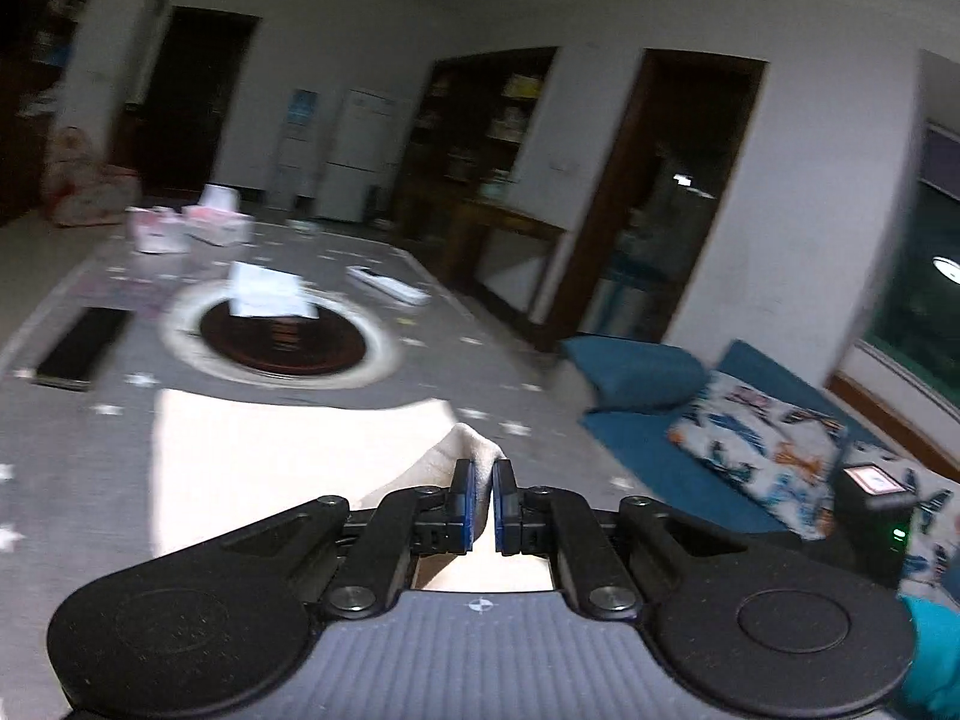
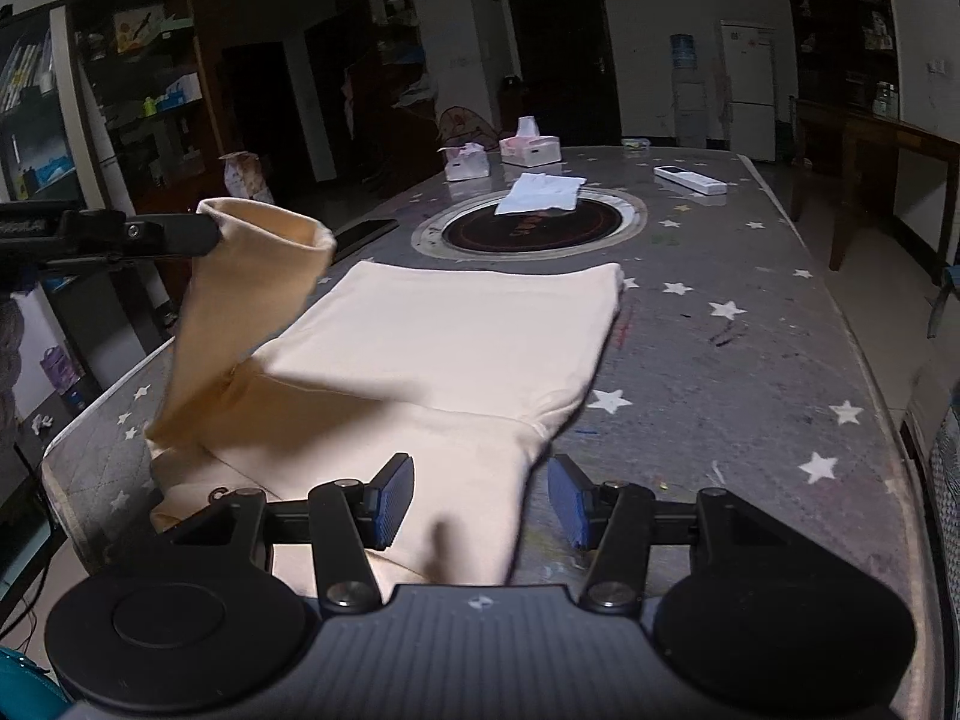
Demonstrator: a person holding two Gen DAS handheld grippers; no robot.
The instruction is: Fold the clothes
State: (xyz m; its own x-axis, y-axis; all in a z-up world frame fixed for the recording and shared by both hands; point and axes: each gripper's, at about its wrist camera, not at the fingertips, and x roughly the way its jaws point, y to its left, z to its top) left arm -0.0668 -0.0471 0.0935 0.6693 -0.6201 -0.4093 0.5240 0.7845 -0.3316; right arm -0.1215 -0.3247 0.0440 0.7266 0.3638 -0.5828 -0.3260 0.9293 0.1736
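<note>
A cream garment (image 2: 456, 336) lies spread on the grey star-patterned table (image 2: 750, 396). My left gripper (image 1: 483, 474) is shut on the garment's sleeve cuff (image 1: 474, 447) and holds it up off the table. In the right wrist view the raised sleeve (image 2: 252, 300) hangs from the left gripper (image 2: 207, 234) at the left. My right gripper (image 2: 480, 495) is open, with its jaws either side of the garment's near right part, low over the table.
A round dark inset (image 2: 531, 225) sits mid-table under a folded white cloth (image 2: 543, 192). Tissue boxes (image 2: 531, 147), a white remote (image 2: 690, 179) and a dark phone (image 1: 81, 348) lie further off. A blue sofa with a patterned cushion (image 1: 756, 441) stands to the right.
</note>
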